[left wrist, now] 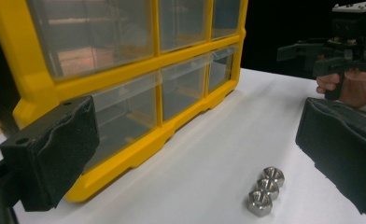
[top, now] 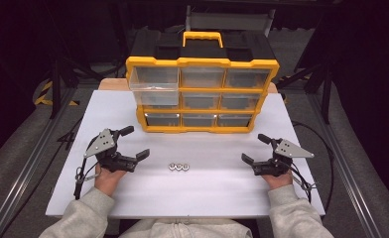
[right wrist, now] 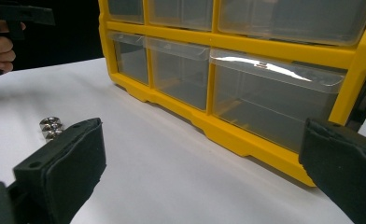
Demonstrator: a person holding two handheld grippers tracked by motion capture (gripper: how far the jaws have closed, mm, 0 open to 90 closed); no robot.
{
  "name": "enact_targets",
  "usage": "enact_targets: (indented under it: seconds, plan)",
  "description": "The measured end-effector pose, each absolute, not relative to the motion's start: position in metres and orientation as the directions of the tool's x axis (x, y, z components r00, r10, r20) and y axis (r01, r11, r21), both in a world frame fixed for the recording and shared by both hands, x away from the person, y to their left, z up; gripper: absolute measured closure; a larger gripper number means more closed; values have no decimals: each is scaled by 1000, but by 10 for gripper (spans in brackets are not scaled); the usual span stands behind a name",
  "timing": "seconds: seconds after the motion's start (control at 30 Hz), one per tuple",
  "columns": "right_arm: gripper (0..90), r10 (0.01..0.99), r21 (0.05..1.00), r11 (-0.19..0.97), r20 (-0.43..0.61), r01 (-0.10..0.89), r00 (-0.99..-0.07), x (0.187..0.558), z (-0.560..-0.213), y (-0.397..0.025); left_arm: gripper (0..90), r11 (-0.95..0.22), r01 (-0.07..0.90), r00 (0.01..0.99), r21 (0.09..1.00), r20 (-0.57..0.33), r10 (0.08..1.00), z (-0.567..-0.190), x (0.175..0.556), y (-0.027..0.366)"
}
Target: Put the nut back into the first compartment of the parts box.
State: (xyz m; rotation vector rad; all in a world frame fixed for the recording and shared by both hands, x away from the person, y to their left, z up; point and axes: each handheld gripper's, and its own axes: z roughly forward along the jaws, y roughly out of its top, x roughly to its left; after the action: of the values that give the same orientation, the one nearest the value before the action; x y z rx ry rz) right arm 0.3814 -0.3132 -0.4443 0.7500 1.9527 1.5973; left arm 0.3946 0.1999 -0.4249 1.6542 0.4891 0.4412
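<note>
I hold my left tongs (top: 135, 144) at the lower left of the high view, resting low over the white counter (top: 207, 193), with the jaws spread wide and nothing between them. My right tongs (top: 256, 148) sit at the lower right of that view, jaws likewise wide apart and empty. Between the two, a little left of the frame's middle and toward the bottom, three metal nuts (top: 179, 167) lie in a short row touching one another on the counter, nearer to my left tongs than to my right. In the left gripper view the nuts (left wrist: 264, 191) sit at the lower right, between my two black padded jaws and apart from both. In the right gripper view they show at the left edge (right wrist: 50, 127), just above my left-hand jaw in the frame. Behind the nuts, across the upper middle of the high view, stands the yellow organizer (top: 202, 62) with its grid of clear drawers and a black top with a yellow handle (top: 202, 35). Its upper-left drawer (top: 154, 83) sticks out toward me beyond the others, which are pushed in. My sleeves (top: 86, 210) come in from the bottom edge.
</note>
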Motion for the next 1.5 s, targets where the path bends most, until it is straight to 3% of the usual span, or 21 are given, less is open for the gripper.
enact_targets:
  seconds: [0.4, 0.7, 1.1, 1.5]
  plan:
    - [13, 691, 984, 151, -34, 99, -722, 380, -441, -314, 6, -142, 65, 868, 988, 14, 497, -409, 403, 175]
    - [19, 687, 987, 144, -53, 65, -724, 375, -435, -315, 10, -280, 89, 896, 956, 47, 442, -395, 408, 153]
    - [33, 661, 988, 153, -76, 34, -747, 371, -428, -312, 20, -603, 117, 926, 789, 133, 354, -378, 421, 125]
    - [32, 662, 989, 147, -78, 27, -745, 371, -427, -313, 17, -779, 156, 939, 608, 153, 308, -371, 427, 106]
